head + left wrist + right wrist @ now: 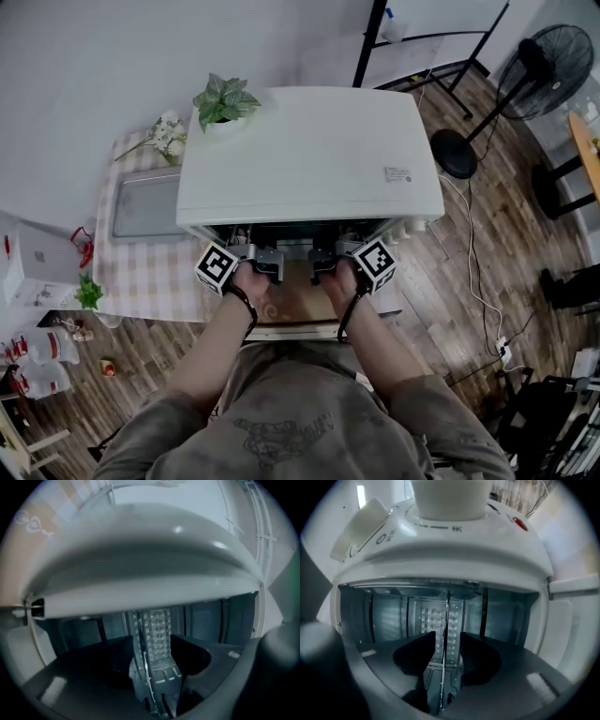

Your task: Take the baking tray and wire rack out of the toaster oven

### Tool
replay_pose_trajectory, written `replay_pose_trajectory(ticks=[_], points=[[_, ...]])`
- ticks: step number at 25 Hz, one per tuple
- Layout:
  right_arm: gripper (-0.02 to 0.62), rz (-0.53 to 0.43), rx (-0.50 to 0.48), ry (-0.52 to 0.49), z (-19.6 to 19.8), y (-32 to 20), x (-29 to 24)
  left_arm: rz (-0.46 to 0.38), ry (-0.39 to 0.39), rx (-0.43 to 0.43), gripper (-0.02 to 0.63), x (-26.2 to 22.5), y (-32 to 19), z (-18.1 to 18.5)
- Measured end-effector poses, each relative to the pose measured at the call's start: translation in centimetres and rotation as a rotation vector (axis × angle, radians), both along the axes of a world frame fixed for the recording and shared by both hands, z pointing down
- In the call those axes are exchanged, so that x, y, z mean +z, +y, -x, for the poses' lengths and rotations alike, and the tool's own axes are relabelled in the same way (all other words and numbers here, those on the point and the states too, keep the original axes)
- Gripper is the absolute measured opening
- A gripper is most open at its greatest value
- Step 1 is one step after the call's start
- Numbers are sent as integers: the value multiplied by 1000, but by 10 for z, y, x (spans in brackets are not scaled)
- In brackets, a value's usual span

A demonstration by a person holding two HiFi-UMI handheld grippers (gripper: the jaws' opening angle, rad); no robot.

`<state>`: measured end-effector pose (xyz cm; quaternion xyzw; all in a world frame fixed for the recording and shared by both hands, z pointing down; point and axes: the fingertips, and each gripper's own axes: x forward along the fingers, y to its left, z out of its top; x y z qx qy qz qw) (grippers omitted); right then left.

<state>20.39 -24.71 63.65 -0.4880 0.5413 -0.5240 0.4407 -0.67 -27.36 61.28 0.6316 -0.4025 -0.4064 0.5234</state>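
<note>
The white toaster oven (309, 159) stands on the table with its door (292, 307) folded down toward me. Both grippers reach into its dark cavity. My left gripper (267, 265) (152, 644) is open, and the thin edge of the wire rack (143, 663) runs between its jaws, close to one of them. My right gripper (323, 264) (447, 641) is also open, with the wire rack (444, 667) running down the middle of its gap and touching neither jaw. A grey baking tray (145, 204) lies flat on the checked cloth left of the oven.
A potted plant (223, 101) stands on the oven's back left corner, and white flowers (164, 136) lie behind the tray. The checked tablecloth (141, 272) ends near my left elbow. A standing fan (553, 56) and a cable are on the floor to the right.
</note>
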Motion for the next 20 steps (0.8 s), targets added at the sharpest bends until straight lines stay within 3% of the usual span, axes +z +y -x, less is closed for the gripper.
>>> replay_pose_trajectory(ticks=[13,15,20], points=[[112,-49,78,-36,-11,-24,-6,-15,44,-40,79,5,-15,-2],[57,-43,83,-20,-13,-25,-5,-1,59,-50,17,6,-15,-1],[32,-38,78,-18,-14,-19,-5,12,48,-42,9,11,-11,2]])
